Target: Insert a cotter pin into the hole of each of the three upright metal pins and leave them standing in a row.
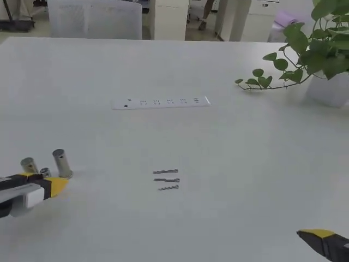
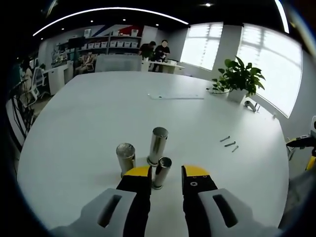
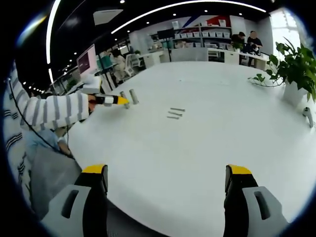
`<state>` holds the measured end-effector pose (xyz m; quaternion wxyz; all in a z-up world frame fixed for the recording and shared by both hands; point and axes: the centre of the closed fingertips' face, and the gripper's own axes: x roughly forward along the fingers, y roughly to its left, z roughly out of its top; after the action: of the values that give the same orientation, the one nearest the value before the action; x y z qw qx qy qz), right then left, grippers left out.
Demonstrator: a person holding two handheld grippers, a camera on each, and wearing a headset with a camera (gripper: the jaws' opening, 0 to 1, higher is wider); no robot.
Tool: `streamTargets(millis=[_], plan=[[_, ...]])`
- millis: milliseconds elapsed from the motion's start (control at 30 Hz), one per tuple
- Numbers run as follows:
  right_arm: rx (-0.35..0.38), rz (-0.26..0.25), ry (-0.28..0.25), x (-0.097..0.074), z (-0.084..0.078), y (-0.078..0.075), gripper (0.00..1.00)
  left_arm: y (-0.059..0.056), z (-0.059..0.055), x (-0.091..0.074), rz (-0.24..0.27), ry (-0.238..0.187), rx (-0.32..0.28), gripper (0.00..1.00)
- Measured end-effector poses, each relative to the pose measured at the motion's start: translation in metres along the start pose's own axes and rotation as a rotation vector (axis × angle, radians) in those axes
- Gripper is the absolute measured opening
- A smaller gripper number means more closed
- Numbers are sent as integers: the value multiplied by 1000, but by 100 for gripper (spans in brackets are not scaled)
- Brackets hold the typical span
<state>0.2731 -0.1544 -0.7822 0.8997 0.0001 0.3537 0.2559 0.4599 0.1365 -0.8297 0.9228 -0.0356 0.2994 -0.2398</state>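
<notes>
White pot [image 1: 328,90], far right of the counter [image 1: 234,164]: it holds a trailing green plant [image 1: 313,49], whose stems spill left over the surface. The frame edge cuts off the pot's right side.

Metal pins [image 1: 61,162], near left: all three stand upright in a tight cluster, each of a different height. In the left gripper view the tallest is farthest away, the middle one is to its left, and the shortest pin [image 2: 162,170] is nearest you.

Cotter pins [image 1: 166,179], centre of the counter: three lie flat, side by side and parallel, well apart from the metal pins. They are too small for their shape to be read.

Left gripper [image 2: 166,173]: you hold it low and level over the near-left counter, with a striped sleeve [image 3: 54,111] behind it in the right gripper view. Its jaws are spread, and the shortest pin stands in the gap, close to the jaw on that view's left. You cannot tell whether pin and jaw touch.

Right gripper [image 3: 166,170]: you hold it at the near right edge of the counter, well apart from everything. Its jaws are spread wide with bare counter between them. In the head view the frame corner cuts off its yellow-tipped jaw.

Power strip [image 1: 161,102]: it lies flat beyond the cotter pins. The holes in the metal pins cannot be made out.
</notes>
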Motion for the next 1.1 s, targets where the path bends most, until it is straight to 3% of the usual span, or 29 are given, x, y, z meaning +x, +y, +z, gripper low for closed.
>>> streamTargets(millis=[267, 567, 767, 1100], plan=[[11, -20, -25, -1, 4, -5, 99, 6, -8, 2, 22, 38, 50, 18], [26, -27, -24, -2, 1, -6, 99, 12, -13, 2, 39, 55, 66, 9], [30, -26, -26, -2, 1, -6, 99, 13, -13, 2, 62, 54, 133, 7], [32, -23, -29, -2, 0, -5, 99, 12, -15, 0, 71, 68, 151, 7]])
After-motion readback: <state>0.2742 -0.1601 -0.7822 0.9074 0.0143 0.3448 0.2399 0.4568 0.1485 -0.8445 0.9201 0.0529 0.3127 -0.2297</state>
